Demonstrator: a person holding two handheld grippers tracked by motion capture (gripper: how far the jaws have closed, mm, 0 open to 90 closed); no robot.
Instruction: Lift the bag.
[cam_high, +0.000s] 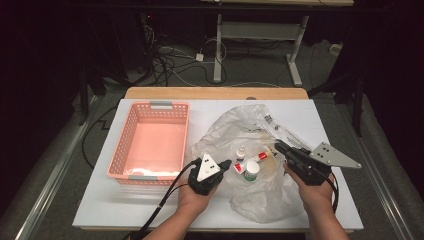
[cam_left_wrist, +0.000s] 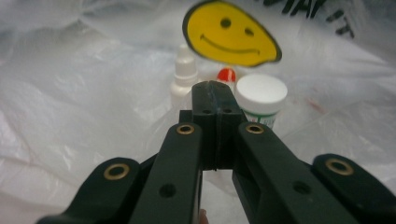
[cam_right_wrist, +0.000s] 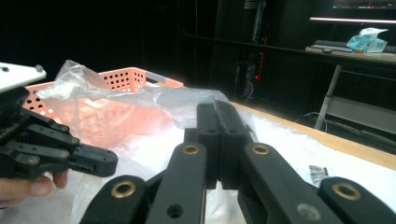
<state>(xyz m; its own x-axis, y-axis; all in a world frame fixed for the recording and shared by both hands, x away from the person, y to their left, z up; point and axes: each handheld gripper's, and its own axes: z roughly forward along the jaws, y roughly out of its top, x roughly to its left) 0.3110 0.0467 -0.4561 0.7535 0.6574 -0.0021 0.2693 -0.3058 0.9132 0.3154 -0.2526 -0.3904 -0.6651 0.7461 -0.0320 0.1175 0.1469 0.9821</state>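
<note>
A crinkled, translucent plastic bag sprawls across the right half of the desk, its mouth gaping toward the near edge. On the bag lie a small white dropper bottle, a red-capped tube and a squat jar with a round white lid — all clustered between the two tools. A perforated pink basket sits just left of the bag, toward the left edge. The left gripper points at the jar, jaws clenched together on nothing. The right gripper rests over the bag's right side — jaws pressed together; whether film is pinched between them, I cannot tell.
</note>
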